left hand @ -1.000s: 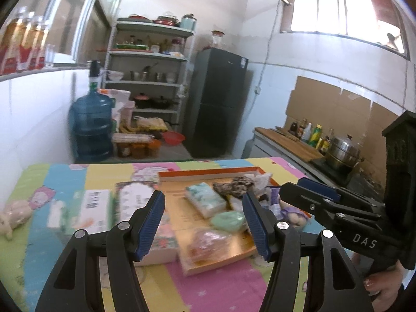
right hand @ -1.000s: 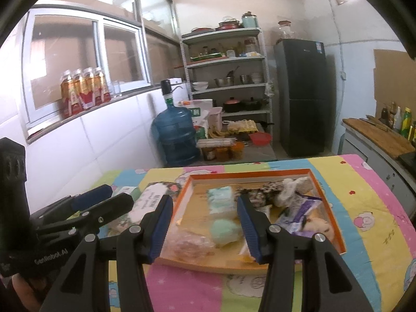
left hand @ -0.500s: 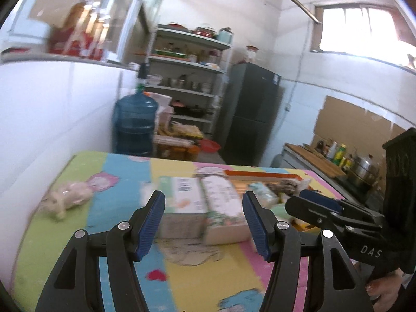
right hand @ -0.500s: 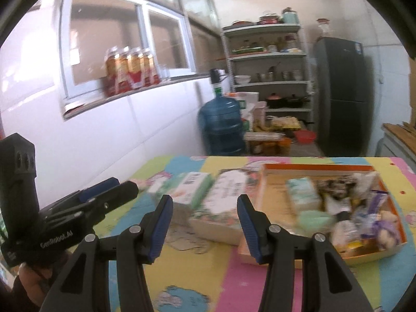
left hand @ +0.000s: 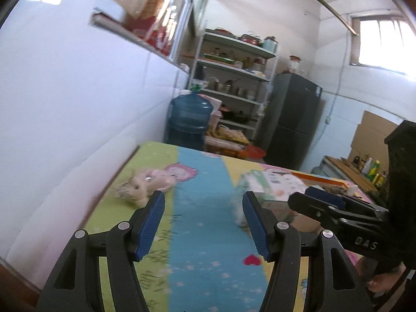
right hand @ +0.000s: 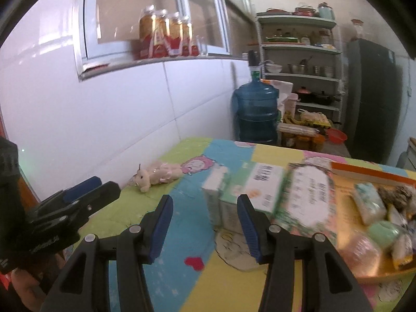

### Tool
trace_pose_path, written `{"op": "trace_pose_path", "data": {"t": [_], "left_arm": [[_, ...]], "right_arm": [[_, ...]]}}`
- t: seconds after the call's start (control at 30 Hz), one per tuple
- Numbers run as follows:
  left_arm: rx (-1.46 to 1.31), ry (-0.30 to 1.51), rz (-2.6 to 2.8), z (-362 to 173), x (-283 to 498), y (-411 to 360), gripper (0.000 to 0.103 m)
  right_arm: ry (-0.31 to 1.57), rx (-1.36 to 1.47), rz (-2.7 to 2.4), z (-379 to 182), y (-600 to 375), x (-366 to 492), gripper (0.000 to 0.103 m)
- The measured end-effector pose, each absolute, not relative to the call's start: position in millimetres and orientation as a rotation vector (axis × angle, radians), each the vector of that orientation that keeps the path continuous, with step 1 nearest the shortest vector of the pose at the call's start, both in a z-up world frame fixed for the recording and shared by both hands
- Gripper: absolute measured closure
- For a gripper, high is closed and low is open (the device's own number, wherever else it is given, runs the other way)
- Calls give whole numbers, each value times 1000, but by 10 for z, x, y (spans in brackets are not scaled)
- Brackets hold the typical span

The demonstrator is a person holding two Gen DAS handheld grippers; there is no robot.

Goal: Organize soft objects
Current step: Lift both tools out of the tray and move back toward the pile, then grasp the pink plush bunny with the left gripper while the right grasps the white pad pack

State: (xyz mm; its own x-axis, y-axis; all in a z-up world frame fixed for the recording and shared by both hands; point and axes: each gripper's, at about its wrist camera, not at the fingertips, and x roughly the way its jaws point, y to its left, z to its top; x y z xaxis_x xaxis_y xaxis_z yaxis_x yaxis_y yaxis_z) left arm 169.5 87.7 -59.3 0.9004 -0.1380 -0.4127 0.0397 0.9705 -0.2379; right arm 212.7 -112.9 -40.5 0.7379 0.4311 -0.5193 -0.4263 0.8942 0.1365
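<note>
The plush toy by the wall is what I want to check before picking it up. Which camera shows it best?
The right wrist view: the plush toy is sharp and whole, lying on the mat near the wall. In the left wrist view the plush toy is blurred, just beyond the left gripper.

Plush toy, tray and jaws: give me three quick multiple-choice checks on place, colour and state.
1. Where does the plush toy lie?
A. in the tray
B. on the mat near the wall
C. between the jaws

2. What colour is the tray's rim?
A. orange
B. blue
C. white

3. How do the left gripper jaws stand?
A. shut on a toy
B. shut, empty
C. open, empty

Answers: 1 B, it lies on the green strip beside the tiled wall. 2 A, the edge is orange. 3 C, only the mat shows between the blue pads.
</note>
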Motion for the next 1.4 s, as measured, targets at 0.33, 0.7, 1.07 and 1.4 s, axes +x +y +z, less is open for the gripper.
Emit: {"op": "trace_pose_path", "data": {"t": [0.33,0.7,1.07,1.4], "left_arm": [[-284,453,-56,-758,1714,1252,39],[-330,479,-63,-938,1814,1430,39],[-356,488,-58,-997,1853,1555,39],[-365,502,-71,-1050,1912,1534,39]], "right_arm": [[601,-17,434,-495,-761,2570,52],[658,-14,409,-663,-597,2800,52],[701,-71,381,-811,-384,2896,52],[725,-36,419,-841,-440,2895,77]]}}
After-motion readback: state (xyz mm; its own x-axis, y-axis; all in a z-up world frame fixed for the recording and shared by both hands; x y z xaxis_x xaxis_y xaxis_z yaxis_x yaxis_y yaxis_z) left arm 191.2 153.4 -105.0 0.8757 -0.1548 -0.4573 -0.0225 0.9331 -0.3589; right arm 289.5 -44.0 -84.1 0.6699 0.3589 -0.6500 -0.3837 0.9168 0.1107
